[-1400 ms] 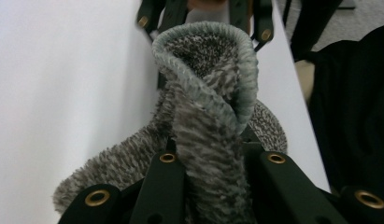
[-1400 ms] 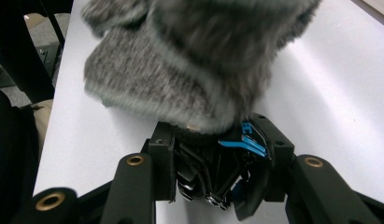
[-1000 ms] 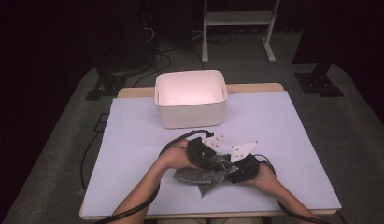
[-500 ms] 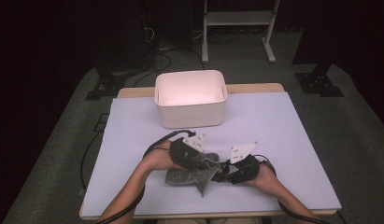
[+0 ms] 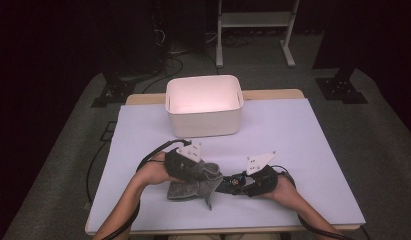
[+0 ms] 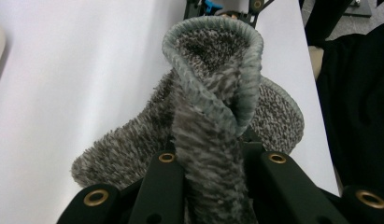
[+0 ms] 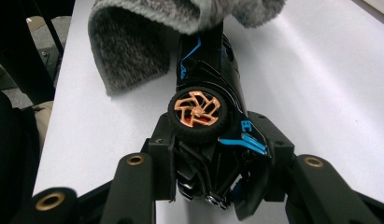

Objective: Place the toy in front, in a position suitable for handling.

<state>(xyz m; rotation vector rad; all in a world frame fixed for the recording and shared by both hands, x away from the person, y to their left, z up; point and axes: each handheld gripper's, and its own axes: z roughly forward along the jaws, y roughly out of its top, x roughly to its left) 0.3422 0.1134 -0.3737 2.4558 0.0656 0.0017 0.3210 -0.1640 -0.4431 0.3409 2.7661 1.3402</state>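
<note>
My left tongs (image 6: 213, 161) are pinched on a fold of the grey fuzzy cloth with a stitched hem (image 6: 213, 93); the fold stands up between the jaws, the remaining cloth draped below it onto the white table cover (image 6: 63, 70). In the high view the cloth (image 5: 195, 181) sits near the front edge, under and beside my left hand (image 5: 158, 172).

My right tongs (image 7: 217, 179) are clamped on the black toy car with blue trim and copper-spoked wheels (image 7: 208, 93), one jaw on each side of the body, a wheel facing the camera. The car's far end is tucked under the cloth edge (image 7: 180, 14), touching it. From above, the car (image 5: 232, 183) lies between my two hands, just right of the cloth.

White rectangular plastic bin (image 5: 204, 105): at the far middle of the table, well apart from both tongs.
</note>
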